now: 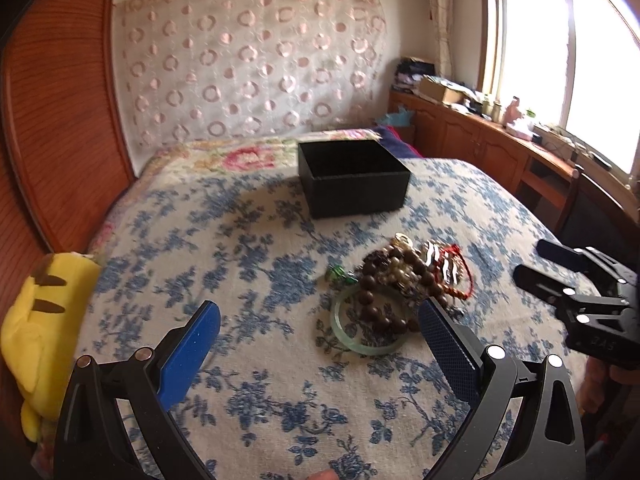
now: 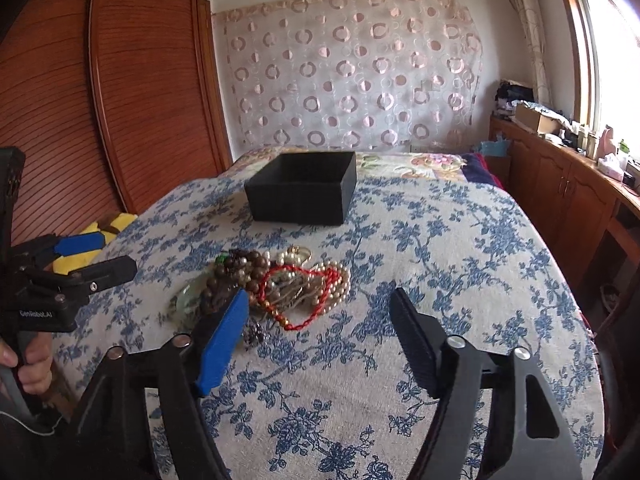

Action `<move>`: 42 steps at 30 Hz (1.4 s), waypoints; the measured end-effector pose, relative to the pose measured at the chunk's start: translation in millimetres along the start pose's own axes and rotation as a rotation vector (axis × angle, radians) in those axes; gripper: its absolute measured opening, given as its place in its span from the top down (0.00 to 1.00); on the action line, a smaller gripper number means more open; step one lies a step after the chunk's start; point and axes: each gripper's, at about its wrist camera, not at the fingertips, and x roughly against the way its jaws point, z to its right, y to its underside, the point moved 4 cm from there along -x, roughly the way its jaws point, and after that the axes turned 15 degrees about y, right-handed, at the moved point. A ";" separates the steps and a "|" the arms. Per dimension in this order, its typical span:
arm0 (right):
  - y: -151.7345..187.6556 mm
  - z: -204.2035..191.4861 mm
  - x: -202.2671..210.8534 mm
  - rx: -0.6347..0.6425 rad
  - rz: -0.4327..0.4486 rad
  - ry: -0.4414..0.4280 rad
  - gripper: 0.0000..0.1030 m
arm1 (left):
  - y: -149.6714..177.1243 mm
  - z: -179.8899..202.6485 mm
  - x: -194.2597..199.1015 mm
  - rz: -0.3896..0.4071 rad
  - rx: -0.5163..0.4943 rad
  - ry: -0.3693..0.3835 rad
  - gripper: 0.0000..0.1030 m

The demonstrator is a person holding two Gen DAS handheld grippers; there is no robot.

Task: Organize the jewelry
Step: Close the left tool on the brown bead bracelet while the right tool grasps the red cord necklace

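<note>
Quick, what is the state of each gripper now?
Left gripper: open, holding nothing.
Right gripper: open, holding nothing; the heap of beaded jewelry lies untouched ahead.

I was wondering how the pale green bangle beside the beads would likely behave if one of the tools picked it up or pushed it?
The bangle looks like a smooth glassy ring, so it is probably stiff and may slip between pads. Brown beads lie across it, so lifting it would likely drag them along. Lying flat on the soft bedspread, it should slide rather than roll if pushed.

Yellow plush toy (image 1: pixel 44 312), blue floral bedspread (image 1: pixel 248 264), circle-patterned curtain (image 2: pixel 352 76), wooden wardrobe (image 2: pixel 120 92), bright window (image 1: pixel 568 44)
</note>
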 end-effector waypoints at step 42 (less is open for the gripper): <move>1.6 -1.4 -34.8 0.099 -0.090 -0.038 0.67 | -7.6 0.8 -63.2 -0.109 0.013 0.187 0.88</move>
